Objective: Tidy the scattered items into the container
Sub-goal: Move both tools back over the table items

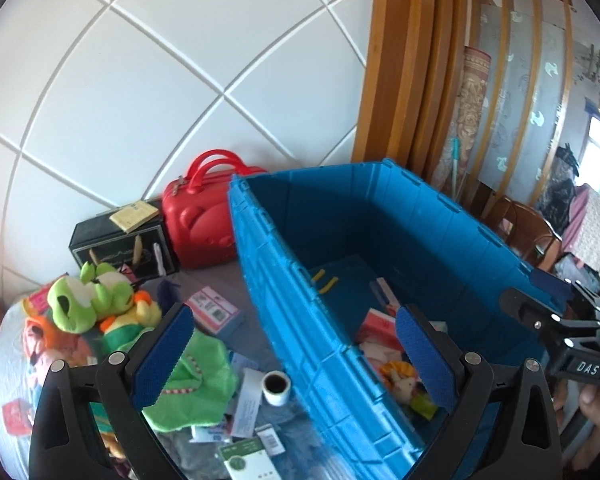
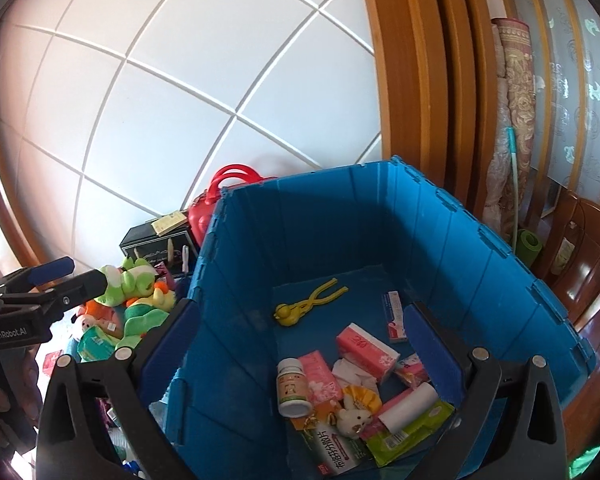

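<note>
Hovering spread and empty: left tool [image 1: 296,352], right tool [image 2: 300,354], straddling blue container [image 1: 380,208] wall; risking snagging the rim while reaching for green plush [image 1: 88,300].

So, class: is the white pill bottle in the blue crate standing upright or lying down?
Lying down. The pill bottle rests on its side among the packets on the crate floor, its cap pointing away from the camera.

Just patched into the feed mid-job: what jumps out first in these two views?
The big blue crate fills the middle of both views, its floor already littered with tissue packs, a white pill bottle and yellow tongs. Left of it, outside, lies a heap of green plush toys, with a red case by the wall. Both tools are open and empty.
</note>
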### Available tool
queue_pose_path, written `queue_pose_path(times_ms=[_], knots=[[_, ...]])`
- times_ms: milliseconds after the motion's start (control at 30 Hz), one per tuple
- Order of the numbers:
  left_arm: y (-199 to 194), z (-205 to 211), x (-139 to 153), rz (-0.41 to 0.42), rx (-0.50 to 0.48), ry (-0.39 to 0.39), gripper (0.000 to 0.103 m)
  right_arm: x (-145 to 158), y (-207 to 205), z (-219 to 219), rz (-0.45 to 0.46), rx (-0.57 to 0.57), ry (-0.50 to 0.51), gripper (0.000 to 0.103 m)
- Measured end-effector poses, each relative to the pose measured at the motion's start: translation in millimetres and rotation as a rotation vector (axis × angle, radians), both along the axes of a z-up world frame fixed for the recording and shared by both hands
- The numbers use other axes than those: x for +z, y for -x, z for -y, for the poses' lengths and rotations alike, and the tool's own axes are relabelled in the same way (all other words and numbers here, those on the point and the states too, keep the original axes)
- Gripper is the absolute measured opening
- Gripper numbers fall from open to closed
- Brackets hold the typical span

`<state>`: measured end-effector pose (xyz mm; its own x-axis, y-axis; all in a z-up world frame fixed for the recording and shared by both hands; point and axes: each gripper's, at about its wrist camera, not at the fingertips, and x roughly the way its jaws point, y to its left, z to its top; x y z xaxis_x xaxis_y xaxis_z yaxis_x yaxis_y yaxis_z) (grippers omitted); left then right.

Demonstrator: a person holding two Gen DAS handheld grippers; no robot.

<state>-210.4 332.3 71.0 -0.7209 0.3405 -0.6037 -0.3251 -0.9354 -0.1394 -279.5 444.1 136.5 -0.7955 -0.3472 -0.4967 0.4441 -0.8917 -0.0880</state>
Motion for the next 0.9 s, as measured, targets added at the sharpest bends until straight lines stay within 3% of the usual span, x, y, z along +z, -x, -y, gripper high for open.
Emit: queue_pose_path(times_ms=[500,900], knots=[[-55.2,188.1,-77.6,0.126,0.313,0.014,0.102,-50.6,-47.8,132.6,0.05,0.247,-0.078,0.103],[-96.1,328.2,-133.2,0.204,0.469,0.046,0.102,-125.3,-79.1,208.4,0.132,0.272,-0.191,0.103]])
